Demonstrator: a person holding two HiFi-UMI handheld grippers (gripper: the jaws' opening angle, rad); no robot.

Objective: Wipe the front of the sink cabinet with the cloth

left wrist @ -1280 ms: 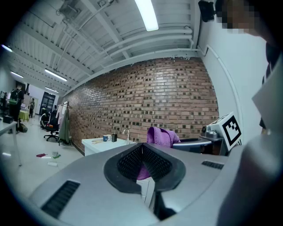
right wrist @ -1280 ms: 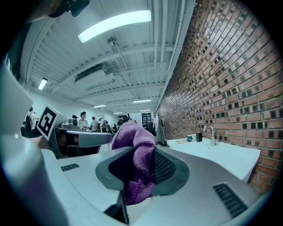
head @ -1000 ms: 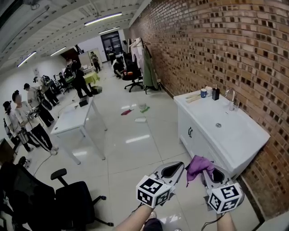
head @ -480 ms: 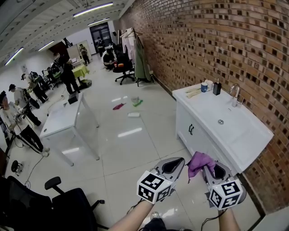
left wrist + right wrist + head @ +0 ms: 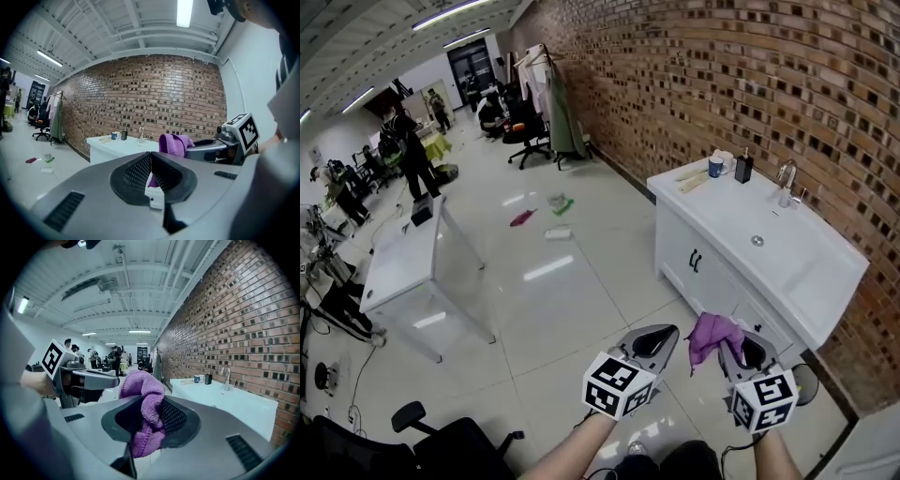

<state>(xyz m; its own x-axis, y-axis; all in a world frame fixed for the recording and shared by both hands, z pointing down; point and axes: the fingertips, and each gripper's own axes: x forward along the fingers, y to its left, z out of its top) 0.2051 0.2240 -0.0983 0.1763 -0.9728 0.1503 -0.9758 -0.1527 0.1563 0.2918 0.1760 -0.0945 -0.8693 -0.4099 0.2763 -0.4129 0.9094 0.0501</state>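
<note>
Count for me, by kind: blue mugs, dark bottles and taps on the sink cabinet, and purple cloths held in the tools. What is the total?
blue mug: 1
dark bottle: 1
tap: 1
purple cloth, held in the right tool: 1
Total: 4

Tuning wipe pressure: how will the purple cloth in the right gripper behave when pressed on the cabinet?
Probably floppy: the purple cloth bunches and droops from the right gripper. Likely light, since a pinch holds it. Its looped nap should drag on the cabinet front, not slide.
</note>
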